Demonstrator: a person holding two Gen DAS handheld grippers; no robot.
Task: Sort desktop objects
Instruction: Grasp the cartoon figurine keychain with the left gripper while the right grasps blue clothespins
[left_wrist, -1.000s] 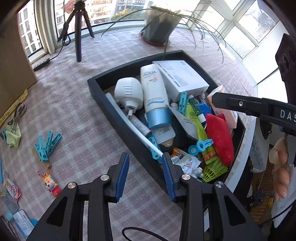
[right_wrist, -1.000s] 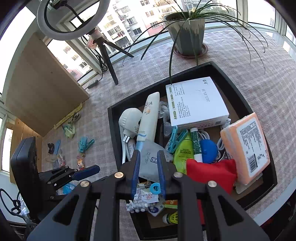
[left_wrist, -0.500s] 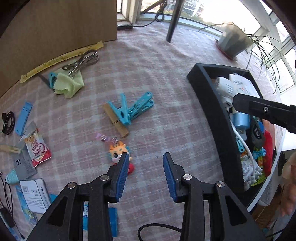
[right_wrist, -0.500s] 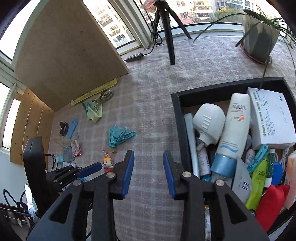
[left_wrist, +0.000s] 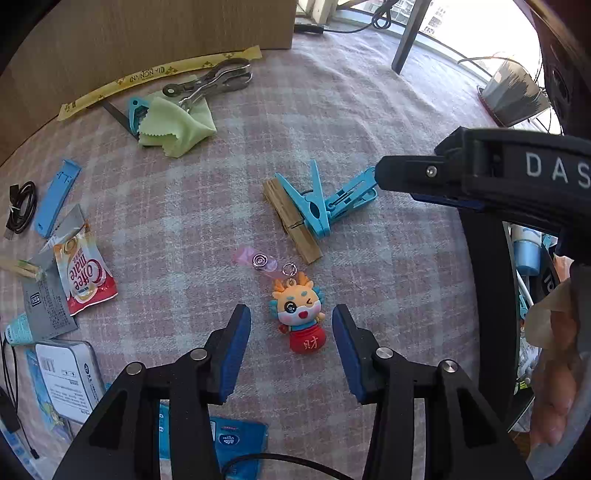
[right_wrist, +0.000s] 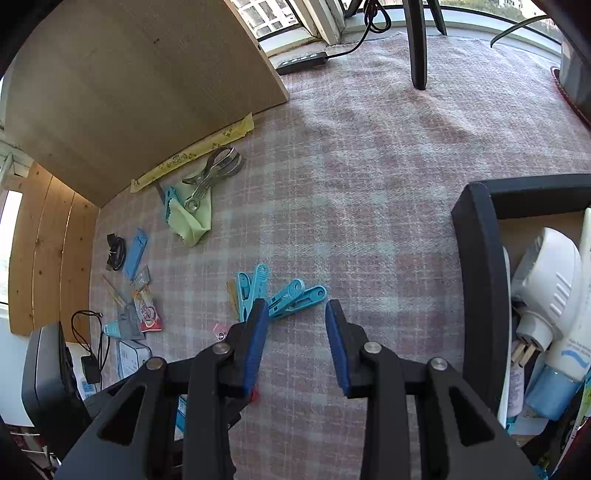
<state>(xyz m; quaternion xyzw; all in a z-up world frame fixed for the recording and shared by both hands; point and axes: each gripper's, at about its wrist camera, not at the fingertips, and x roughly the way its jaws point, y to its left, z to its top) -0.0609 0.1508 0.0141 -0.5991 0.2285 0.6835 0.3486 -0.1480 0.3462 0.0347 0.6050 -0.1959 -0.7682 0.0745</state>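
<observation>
Across the plaid cloth (left_wrist: 369, 92), clutter lies loose, and at three o'clock the black tray (right_wrist: 476, 280) already holds bottles and a white plug. From largest to smallest: the steel tongs (left_wrist: 210, 83) at eleven o'clock rest on a green cloth (left_wrist: 173, 123), arms nearly shut, gripping nothing I can make out. The blue pegs (left_wrist: 325, 206) lie at centre beside a wooden one (left_wrist: 291, 221). Just below them sits the dragon keychain (left_wrist: 299, 314).

My read is that the keychain is next for sorting. The left gripper (left_wrist: 291, 347) hangs wide open, its fingers either side of the charm, apart from it. The right gripper (right_wrist: 297, 343), also wide and empty, hovers near the pegs at twelve o'clock of its view. What's needed, I'd say, is a short drop and a gentle squeeze on the charm's body, then a carry to the tray.
</observation>
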